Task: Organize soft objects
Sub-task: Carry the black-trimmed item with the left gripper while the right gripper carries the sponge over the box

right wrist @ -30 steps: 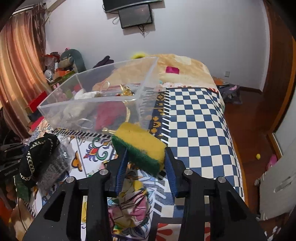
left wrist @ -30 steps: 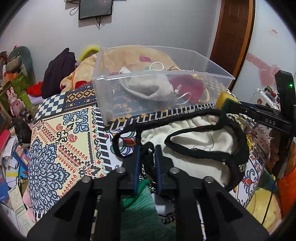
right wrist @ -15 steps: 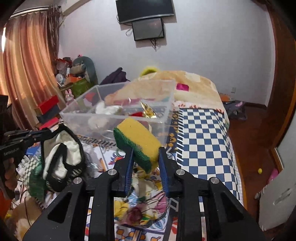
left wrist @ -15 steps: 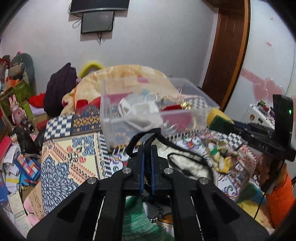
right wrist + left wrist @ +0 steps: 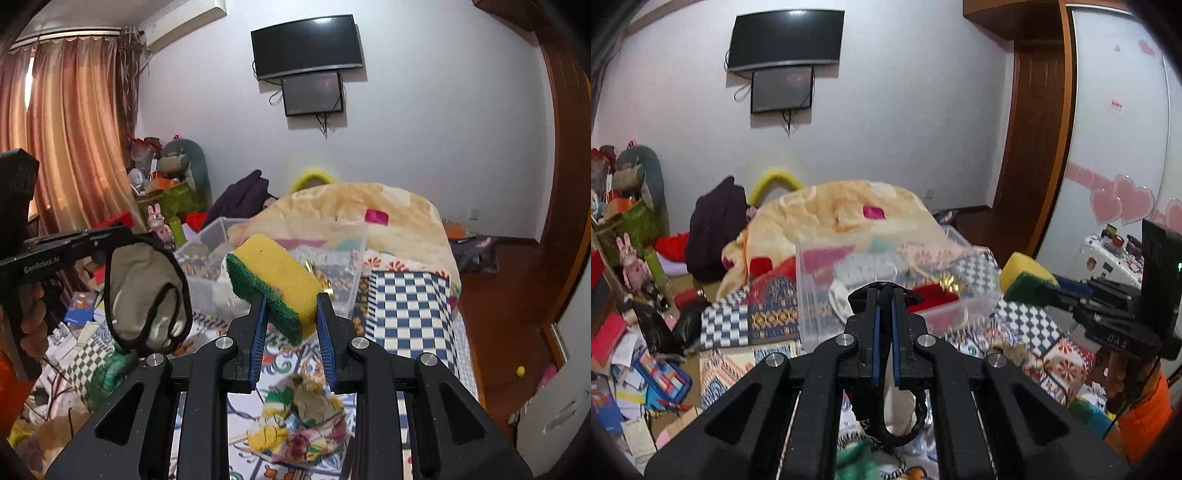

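Note:
My left gripper is shut on the black trim of a cream cloth pouch that hangs below it; the pouch also shows in the right wrist view, lifted off the bed. My right gripper is shut on a yellow sponge with a green scrub side, also seen in the left wrist view. A clear plastic bin with white and red cloth inside sits on the patterned bedspread ahead of both grippers; in the right wrist view the bin is behind the sponge.
A floral scrunchie-like cloth lies on the bedspread below the right gripper. A beige blanket heap lies behind the bin. Clutter, books and toys fill the floor at left. A green cloth lies under the left gripper.
Both grippers rose and tilted up. The left lifted the pouch off the bedspread so it now hangs. The right kept the sponge and rose level with the bin's rim.

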A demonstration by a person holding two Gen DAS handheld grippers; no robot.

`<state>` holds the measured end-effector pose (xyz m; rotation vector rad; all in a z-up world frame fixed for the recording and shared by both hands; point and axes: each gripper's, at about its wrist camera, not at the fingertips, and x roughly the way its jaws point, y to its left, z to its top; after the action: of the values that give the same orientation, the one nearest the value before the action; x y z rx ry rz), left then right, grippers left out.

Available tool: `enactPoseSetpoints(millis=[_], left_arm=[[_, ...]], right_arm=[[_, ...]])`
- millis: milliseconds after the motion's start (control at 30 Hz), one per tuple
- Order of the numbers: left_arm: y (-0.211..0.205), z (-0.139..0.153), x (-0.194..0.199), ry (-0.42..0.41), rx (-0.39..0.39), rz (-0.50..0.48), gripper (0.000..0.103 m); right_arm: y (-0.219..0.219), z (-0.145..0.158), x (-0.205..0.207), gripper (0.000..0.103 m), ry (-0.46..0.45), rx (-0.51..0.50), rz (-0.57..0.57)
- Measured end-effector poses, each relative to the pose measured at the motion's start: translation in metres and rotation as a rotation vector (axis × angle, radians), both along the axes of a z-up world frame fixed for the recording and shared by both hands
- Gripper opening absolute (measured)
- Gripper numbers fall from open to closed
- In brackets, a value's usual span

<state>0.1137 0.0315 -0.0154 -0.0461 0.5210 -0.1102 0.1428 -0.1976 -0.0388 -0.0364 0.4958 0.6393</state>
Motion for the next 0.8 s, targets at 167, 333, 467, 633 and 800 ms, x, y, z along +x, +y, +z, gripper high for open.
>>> enactPoseSetpoints(millis=[167, 333, 467, 633, 800], left_arm=[[0.002, 0.021, 0.014, -0.047, 0.007, 0.030, 0.004], [0.006, 0.032, 0.035, -0.084, 0.047, 0.089, 0.004], [0.007, 0.035, 0.052, -0.103, 0.069, 0.120, 0.004], [0.018, 0.027, 0.074, -0.103, 0.056, 0.165, 0.004], [0.031, -0.002, 0.092, -0.048, -0.002, 0.161, 0.004]], right_arm=[[0.006, 0.005, 0.006, 0.024, -0.014, 0.011, 0.005], [0.018, 0.008, 0.019, 0.024, -0.018, 0.013, 0.013], [0.027, 0.010, 0.027, 0.024, -0.016, 0.014, 0.017], [0.038, 0.008, 0.037, 0.024, -0.001, 0.001, 0.021], [0.051, -0.002, 0.050, 0.024, 0.047, -0.031, 0.037]])
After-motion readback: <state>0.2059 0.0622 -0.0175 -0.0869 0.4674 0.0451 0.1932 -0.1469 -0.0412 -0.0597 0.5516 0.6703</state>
